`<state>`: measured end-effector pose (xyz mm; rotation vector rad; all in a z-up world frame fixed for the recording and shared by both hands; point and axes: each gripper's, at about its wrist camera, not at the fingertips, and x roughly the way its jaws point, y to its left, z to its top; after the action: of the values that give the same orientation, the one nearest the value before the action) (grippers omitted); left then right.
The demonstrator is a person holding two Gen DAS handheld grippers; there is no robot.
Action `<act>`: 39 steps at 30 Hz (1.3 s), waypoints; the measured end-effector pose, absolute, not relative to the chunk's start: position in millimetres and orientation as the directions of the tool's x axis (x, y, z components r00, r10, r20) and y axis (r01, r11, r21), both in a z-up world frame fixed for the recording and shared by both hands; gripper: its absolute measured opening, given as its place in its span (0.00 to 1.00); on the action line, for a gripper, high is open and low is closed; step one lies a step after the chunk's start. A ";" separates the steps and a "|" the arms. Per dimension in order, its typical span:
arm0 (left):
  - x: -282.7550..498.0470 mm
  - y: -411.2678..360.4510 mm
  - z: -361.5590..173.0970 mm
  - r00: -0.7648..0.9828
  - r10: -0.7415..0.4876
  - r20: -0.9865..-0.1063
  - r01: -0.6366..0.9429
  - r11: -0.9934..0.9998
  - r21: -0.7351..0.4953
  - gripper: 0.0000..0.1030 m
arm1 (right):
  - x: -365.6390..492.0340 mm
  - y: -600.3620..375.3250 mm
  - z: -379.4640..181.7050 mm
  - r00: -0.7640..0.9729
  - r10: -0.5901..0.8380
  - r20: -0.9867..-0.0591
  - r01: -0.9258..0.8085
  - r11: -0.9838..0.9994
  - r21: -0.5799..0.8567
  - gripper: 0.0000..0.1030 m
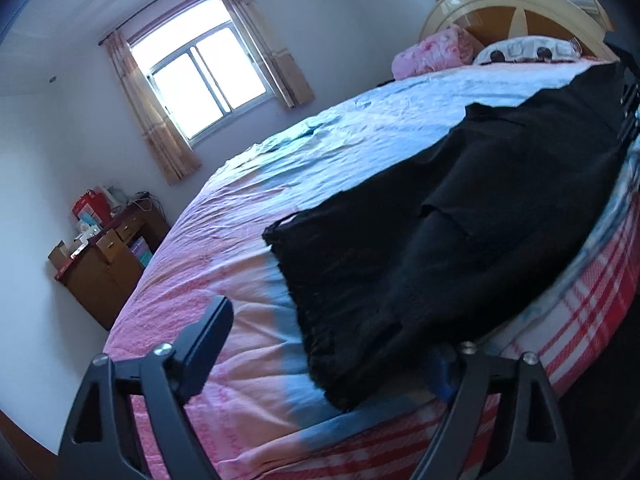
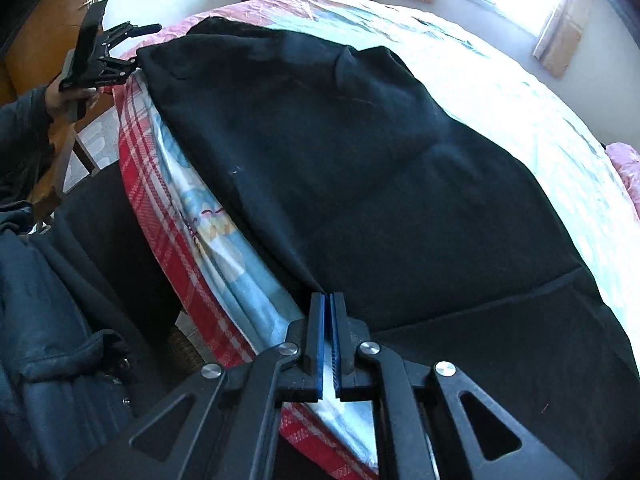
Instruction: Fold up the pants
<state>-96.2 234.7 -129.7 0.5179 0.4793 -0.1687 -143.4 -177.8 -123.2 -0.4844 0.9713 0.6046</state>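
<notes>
The black fabric pants (image 2: 360,168) run off the right wrist picture at 4 o'clock, so that end is unseen. In the left wrist view, they cover the left gripper's (image 1: 328,344) 2nd finger at 5 o'clock. Whether the right gripper's (image 2: 329,300) blue pads (image 2: 318,336) pinch cloth cannot be told.

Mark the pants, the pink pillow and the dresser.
pants (image 2: 360,184), right wrist view, middle of the black fabric
pink pillow (image 1: 432,54), left wrist view, its front face
dresser (image 1: 108,276), left wrist view, its wooden side
</notes>
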 end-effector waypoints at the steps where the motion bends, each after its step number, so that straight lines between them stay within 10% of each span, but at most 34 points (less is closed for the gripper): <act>1: -96.7 236.8 -130.2 0.877 -0.028 -0.479 0.272 0.852 0.448 0.91 | -144.5 -179.1 -121.6 0.423 0.257 -0.869 -0.670 0.735 -0.108 0.04; 29: -90.5 329.3 -138.9 0.796 0.190 -0.575 0.036 0.933 0.358 1.00 | -127.4 -183.5 -78.0 0.416 0.444 -0.793 -0.653 0.754 0.080 0.04; 39: -116.3 304.8 -109.7 0.799 -0.039 -0.600 0.117 0.989 0.092 1.00 | -33.3 -14.0 -18.7 0.334 0.580 -0.743 -0.826 0.559 0.065 0.05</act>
<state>-116.3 304.8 -109.7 0.1265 0.6396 -0.0838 -33.3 -14.0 -18.7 -0.3541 0.8025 0.9428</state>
